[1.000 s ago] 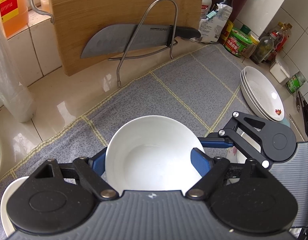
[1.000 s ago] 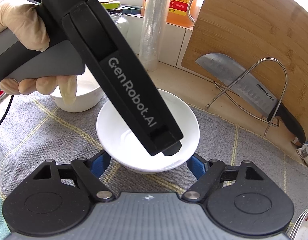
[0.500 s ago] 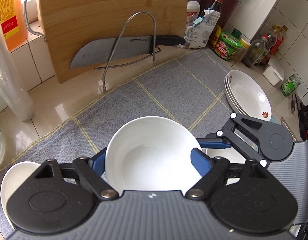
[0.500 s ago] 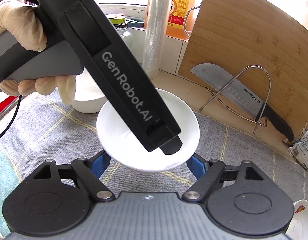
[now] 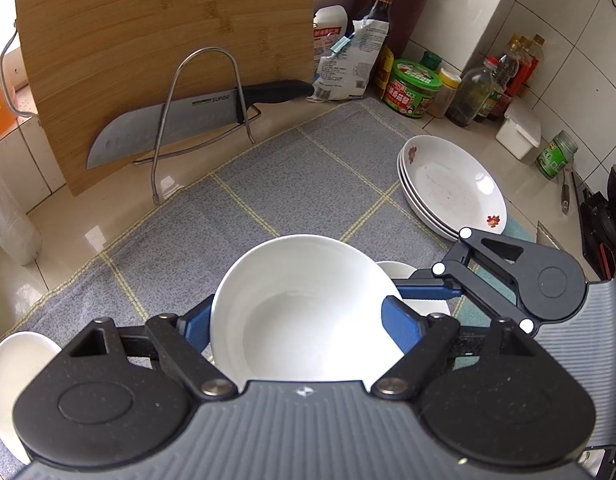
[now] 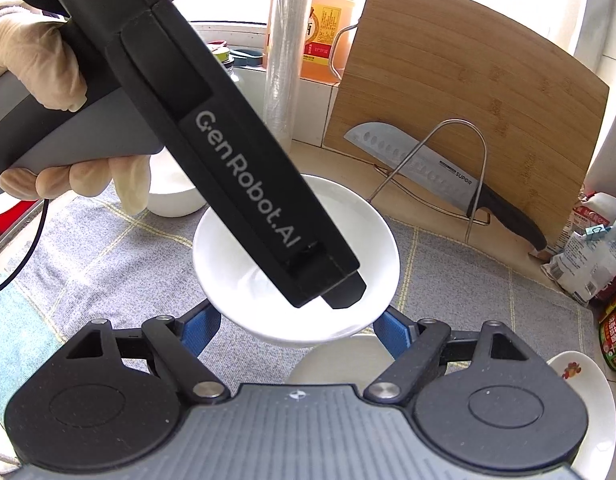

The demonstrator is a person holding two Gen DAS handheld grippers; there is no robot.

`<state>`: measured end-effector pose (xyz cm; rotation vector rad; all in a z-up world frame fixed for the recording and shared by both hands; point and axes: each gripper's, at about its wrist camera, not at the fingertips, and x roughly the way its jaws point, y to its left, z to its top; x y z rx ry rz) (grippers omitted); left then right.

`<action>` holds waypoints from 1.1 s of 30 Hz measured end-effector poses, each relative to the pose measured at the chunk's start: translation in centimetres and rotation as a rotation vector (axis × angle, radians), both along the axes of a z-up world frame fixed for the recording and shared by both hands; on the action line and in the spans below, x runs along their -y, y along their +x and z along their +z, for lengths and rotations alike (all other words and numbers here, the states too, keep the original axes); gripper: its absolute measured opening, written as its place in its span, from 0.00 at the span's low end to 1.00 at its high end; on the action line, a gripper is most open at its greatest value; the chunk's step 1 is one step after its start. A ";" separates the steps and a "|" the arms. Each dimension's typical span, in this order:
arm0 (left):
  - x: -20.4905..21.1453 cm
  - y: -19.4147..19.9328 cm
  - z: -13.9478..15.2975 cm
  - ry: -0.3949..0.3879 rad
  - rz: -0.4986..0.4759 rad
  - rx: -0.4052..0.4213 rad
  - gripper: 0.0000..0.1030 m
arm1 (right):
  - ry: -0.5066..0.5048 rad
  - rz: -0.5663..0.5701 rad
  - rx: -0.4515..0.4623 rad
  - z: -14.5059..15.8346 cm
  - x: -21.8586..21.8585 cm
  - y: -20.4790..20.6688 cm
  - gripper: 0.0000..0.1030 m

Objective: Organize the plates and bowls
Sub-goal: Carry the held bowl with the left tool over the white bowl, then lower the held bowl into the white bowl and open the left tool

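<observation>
Both hand-held grippers (image 5: pixel 303 320) (image 6: pixel 295 326) clamp one white bowl (image 5: pixel 308 312), their bodies hiding its near rim.

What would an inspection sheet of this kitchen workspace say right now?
Surface: grey checked cloth spread over a glossy counter.
Job's things: white bowl held in the claws; a white dish just below it; a spare bowl at the cloth's left edge; stack of plates on the right.
Clutter: cutting board leaning upright, knife in a wire rack, bottles and jars in the corner.
Grippers: left claw shut on the bowl; right claw shut on the same bowl.
Cables: one black cable below the gloved hand.
Surroundings: white tiled wall.
</observation>
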<state>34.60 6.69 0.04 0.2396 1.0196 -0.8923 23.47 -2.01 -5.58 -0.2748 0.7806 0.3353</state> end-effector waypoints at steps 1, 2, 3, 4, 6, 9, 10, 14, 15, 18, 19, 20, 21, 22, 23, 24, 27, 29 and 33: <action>0.3 -0.1 0.0 -0.003 -0.009 0.001 0.82 | -0.003 -0.009 0.000 0.0 0.1 -0.1 0.84; 0.7 -0.3 -0.1 -0.007 -0.018 0.000 0.82 | -0.008 -0.018 0.000 0.0 0.4 -0.2 0.84; 1.1 -0.4 -0.1 -0.011 -0.024 -0.002 0.82 | -0.010 -0.026 0.000 0.1 0.7 -0.4 0.84; 1.4 -0.5 -0.1 -0.014 -0.030 -0.004 0.82 | -0.012 -0.036 -0.002 0.1 1.0 -0.7 0.84; 2.3 -0.9 -0.3 -0.017 -0.049 -0.004 0.82 | -0.019 -0.058 -0.004 0.1 1.6 -1.5 0.84; 3.6 -1.3 -0.4 -0.021 -0.080 -0.008 0.82 | -0.017 -0.091 -0.011 0.1 2.5 -2.2 0.84; 4.0 -1.4 -0.5 -0.022 -0.086 -0.010 0.82 | -0.016 -0.101 -0.013 0.0 2.9 -2.3 0.84; 5.5 -1.9 -1.0 -0.018 -0.116 -0.012 0.82 | -0.014 -0.134 -0.029 -0.4 4.1 -2.7 0.84; 5.8 -2.0 -1.1 -0.017 -0.123 -0.014 0.82 | -0.010 -0.142 -0.032 -0.6 4.5 -2.9 0.84; 6.6 -2.2 -1.5 -0.016 -0.133 -0.021 0.82 | 0.005 -0.163 -0.045 -0.8 5.2 -3.1 0.84; 6.8 -2.3 -1.7 -0.013 -0.138 -0.023 0.82 | 0.009 -0.170 -0.052 -1.0 5.4 -3.2 0.84; 7.0 -2.4 -1.9 -0.011 -0.141 -0.025 0.82 | 0.012 -0.175 -0.057 -1.1 5.5 -3.3 0.84; 7.1 -2.5 -2.1 -0.006 -0.147 -0.027 0.82 | 0.015 -0.180 -0.062 -1.2 5.5 -3.4 0.84; 7.2 -2.5 -2.3 -0.004 -0.149 -0.031 0.82 | 0.019 -0.183 -0.069 -1.3 5.6 -3.5 0.84; 7.3 -2.6 -2.4 -0.003 -0.149 -0.037 0.82 | 0.023 -0.186 -0.074 -1.5 5.6 -3.5 0.84; 7.3 -2.6 -2.5 -0.002 -0.151 -0.039 0.82 | 0.025 -0.188 -0.078 -1.5 5.7 -3.6 0.84; 7.5 -2.7 -2.9 0.000 -0.158 -0.043 0.82 | 0.027 -0.194 -0.088 -1.8 5.7 -3.7 0.84; 7.6 -2.7 -3.2 0.005 -0.164 -0.038 0.82 | 0.037 -0.198 -0.098 -2.0 5.8 -3.6 0.84; 7.5 -2.6 -3.6 0.006 -0.160 -0.047 0.82 | 0.050 -0.201 -0.116 -2.4 5.8 -3.3 0.84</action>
